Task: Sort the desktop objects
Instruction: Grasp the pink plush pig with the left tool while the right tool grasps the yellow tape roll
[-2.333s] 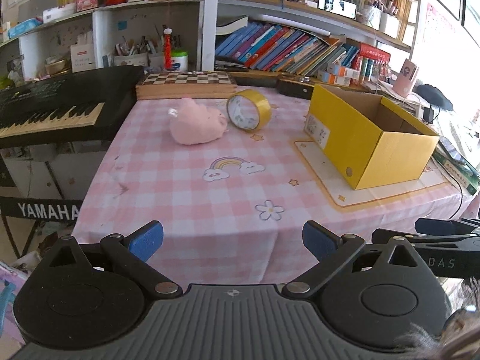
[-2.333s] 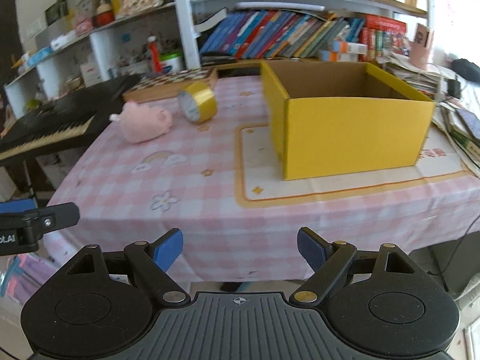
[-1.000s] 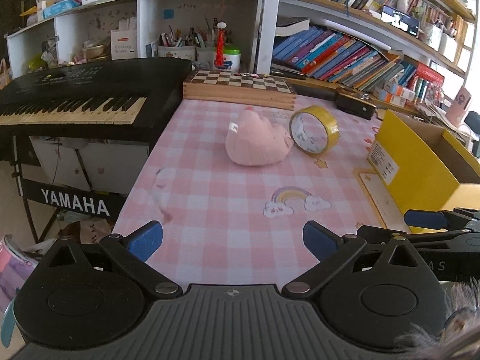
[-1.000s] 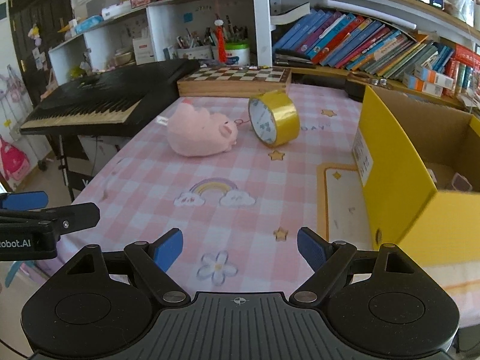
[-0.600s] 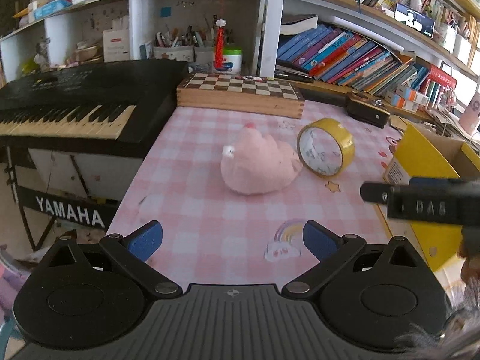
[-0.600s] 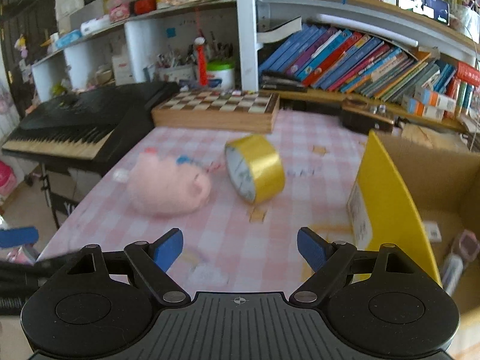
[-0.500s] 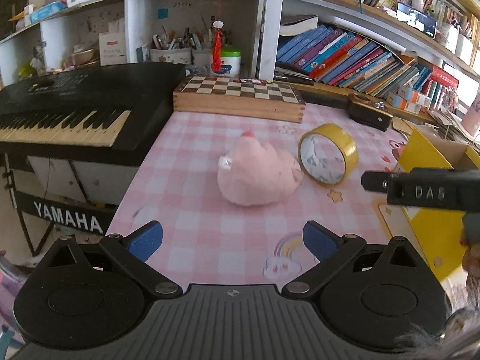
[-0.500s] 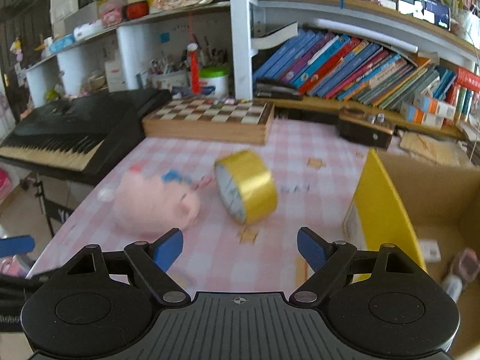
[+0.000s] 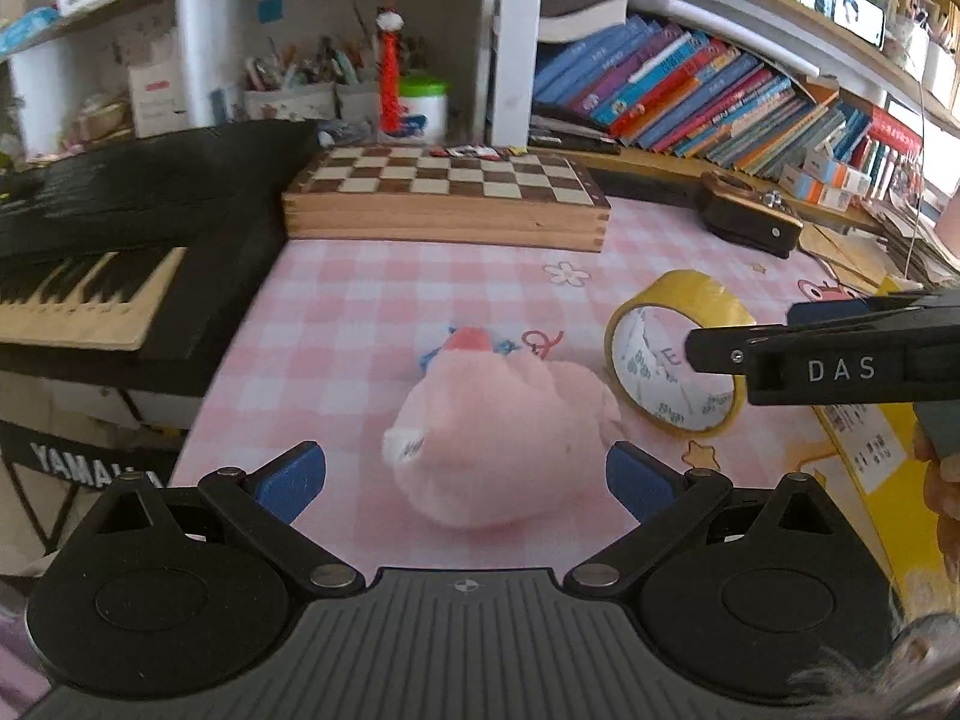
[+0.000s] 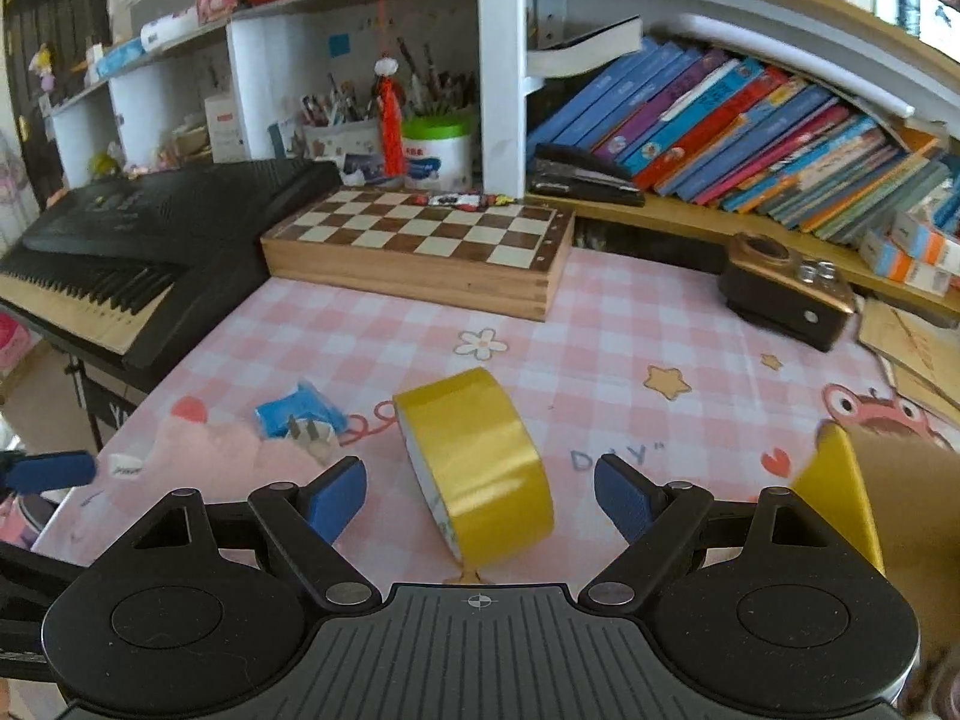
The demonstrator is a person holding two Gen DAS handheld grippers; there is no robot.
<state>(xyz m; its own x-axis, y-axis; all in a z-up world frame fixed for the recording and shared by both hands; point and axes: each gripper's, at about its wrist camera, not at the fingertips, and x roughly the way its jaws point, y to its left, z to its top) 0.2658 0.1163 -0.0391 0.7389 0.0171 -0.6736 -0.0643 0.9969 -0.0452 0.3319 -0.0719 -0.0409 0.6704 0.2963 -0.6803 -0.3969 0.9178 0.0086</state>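
Fingers wide on both: left gripper (image 9: pixel 465 474) framing soft pink toy (image 9: pixel 504 432) centre-frame, right gripper (image 10: pixel 480 495) straddling stiff, light tape roll (image 10: pixel 480 468); squeeze toy's middle, roll's flat sides.

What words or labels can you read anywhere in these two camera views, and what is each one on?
"DAS": white letters on the right gripper arm, seen from the left wrist.
"YAMAHA", partly cut off: front of the keyboard stand.
"DAY": printed on the pink tablecloth.
Too blurred to read: print inside the yellow tape roll, the pink plush toy tag, the yellow box label, book spines.
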